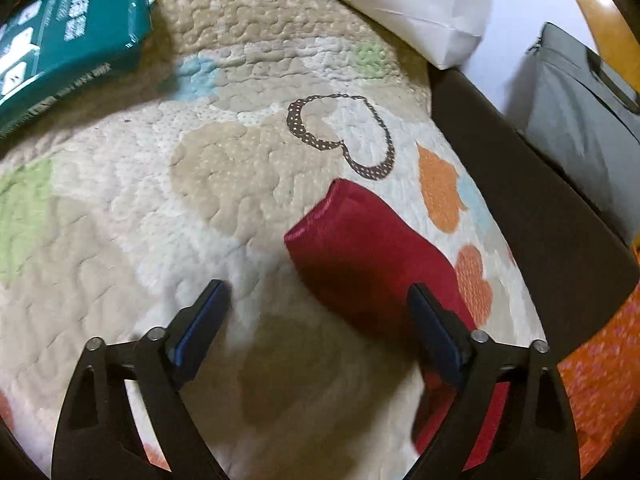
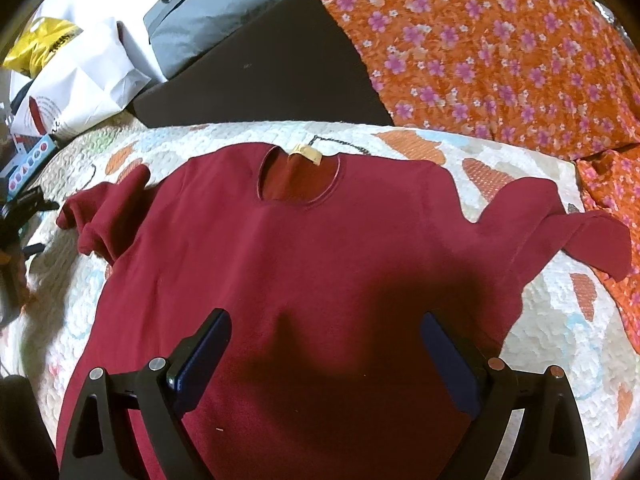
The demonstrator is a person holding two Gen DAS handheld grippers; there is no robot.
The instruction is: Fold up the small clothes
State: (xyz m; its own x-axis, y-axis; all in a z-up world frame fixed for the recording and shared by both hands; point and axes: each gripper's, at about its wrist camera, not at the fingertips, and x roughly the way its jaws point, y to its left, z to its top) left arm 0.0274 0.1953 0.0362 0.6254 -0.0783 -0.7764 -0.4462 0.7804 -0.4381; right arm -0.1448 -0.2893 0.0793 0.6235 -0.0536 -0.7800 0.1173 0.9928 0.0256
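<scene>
Red shirt (image 2: 304,240) flat on quilt (image 2: 560,320); orange floral cloth (image 2: 500,48) beside.

The shirt (image 2: 312,264) lies spread flat on the quilt (image 2: 560,312), its neck opening (image 2: 298,176) at the far side and a sleeve reaching out to each side; the right gripper (image 2: 324,320) hangs above the shirt's middle, jaws wide apart; behind the quilt lies a dark pad (image 2: 272,76), with a flowered cloth (image 2: 500,48) at far right, over the pad's right end, and a paper bag (image 2: 84,80) and a grey bag (image 2: 216,12) at far left; in the left wrist view one sleeve (image 1: 360,248) lies on the quilt (image 1: 160,200), the left gripper (image 1: 320,292) above, its right finger over the sleeve; a box (image 1: 68,36) sits at far left.
</scene>
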